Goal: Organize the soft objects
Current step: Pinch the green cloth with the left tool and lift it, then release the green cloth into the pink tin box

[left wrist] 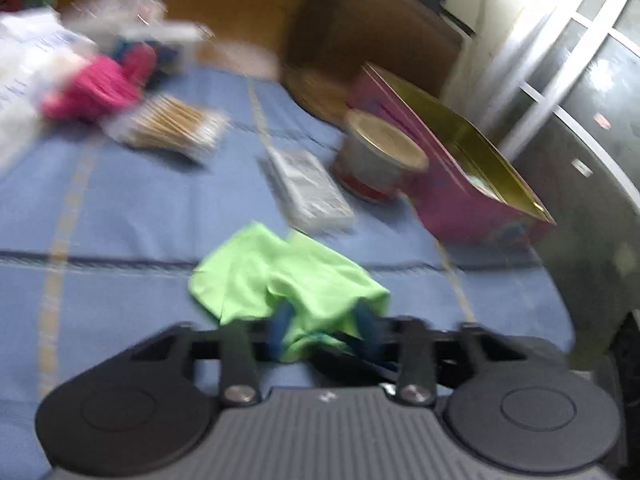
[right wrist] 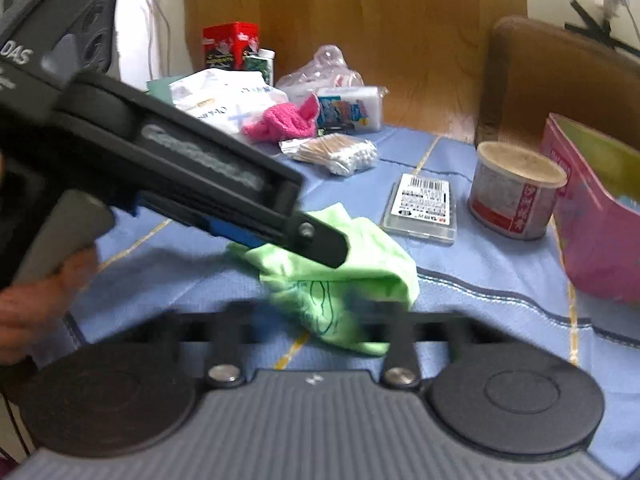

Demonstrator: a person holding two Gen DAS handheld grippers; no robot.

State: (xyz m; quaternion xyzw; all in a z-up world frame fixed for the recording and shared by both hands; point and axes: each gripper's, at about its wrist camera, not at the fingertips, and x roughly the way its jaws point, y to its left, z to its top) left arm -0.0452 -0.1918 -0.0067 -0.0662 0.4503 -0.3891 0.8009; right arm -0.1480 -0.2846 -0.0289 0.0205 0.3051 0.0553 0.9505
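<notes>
A light green cloth (left wrist: 288,280) lies crumpled on the blue tablecloth (left wrist: 120,208). My left gripper (left wrist: 324,324) stands open, its blue fingers (left wrist: 280,326) either side of the cloth's near fold. In the right wrist view the cloth (right wrist: 360,256) lies under the left gripper (right wrist: 320,240), which comes in from the left. My right gripper (right wrist: 324,312) is blurred at the cloth's near edge; its fingers are hard to make out. A pink fluffy cloth (left wrist: 96,88) (right wrist: 280,124) lies at the back of the table.
A bag of cotton swabs (right wrist: 336,154), a clear flat case with a barcode label (right wrist: 424,208), a round tub (right wrist: 516,192) and an open pink box (right wrist: 600,208) stand on the table. Bags and packets (right wrist: 224,96) crowd the back. A brown chair (right wrist: 560,80) stands behind.
</notes>
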